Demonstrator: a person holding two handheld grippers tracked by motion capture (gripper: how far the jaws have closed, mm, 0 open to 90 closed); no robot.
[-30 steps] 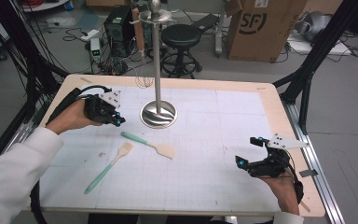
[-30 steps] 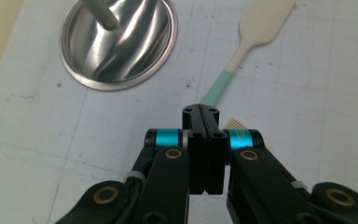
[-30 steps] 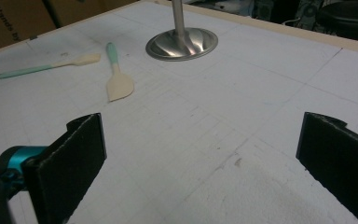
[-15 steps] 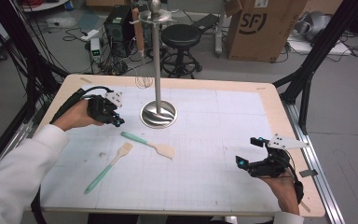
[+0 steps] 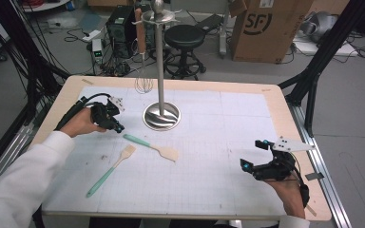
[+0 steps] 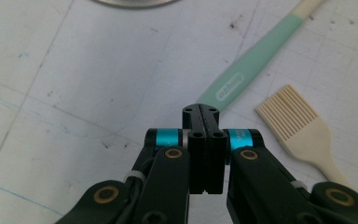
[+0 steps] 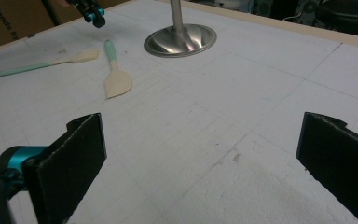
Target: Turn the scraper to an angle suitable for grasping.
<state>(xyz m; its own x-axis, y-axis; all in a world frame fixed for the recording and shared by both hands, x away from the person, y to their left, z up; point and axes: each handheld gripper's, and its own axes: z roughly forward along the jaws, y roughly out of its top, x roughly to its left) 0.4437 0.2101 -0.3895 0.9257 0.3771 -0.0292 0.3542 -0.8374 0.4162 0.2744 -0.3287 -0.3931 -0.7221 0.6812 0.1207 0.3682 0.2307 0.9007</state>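
Note:
My left gripper is shut with nothing between its jaws. It hovers low over the mat, just left of the end of the spatula's mint handle. The spatula lies flat with its cream blade to the right; in the left gripper view its handle runs up and right from my shut left gripper. A brush with a mint handle lies beside it, its cream bristles close to my jaws. My right gripper rests open at the table's right front, empty.
A steel stand with a round base and a tall pole rises mid-table behind the utensils. A whisk hangs from its top. The white grid mat covers the table. A stool and a cardboard box stand beyond the far edge.
My left gripper has sunk toward the mat and drawn nearer to the spatula's handle end. The right gripper has stayed put.

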